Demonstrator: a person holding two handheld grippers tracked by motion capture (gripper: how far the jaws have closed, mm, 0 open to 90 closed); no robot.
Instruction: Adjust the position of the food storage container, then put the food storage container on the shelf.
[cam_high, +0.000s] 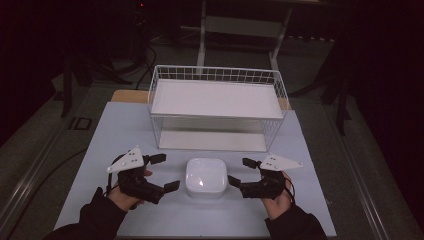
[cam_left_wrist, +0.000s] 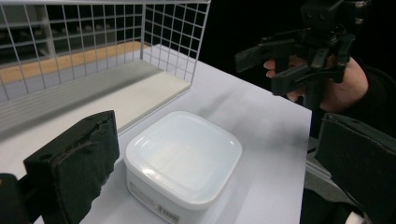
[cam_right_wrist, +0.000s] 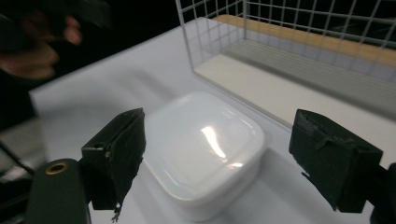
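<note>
One white lidded square plastic box (cam_high: 203, 178), two claws, one white wire basket (cam_high: 218, 107).
Box sits flat near the tabletop's (cam_high: 125, 125) front edge, no long axis; left claw (cam_high: 166, 172) and right claw (cam_high: 241, 172) flank it, both gaping.

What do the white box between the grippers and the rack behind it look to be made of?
The white box looks like plastic, glossy and slightly translucent: its lid carries a bright light streak and its corners are rounded like a moulded part. The rack looks like thin metal wire with a white coating, judging by its fine welded grid; its shelf panels are flat, matte white, material unclear.
</note>
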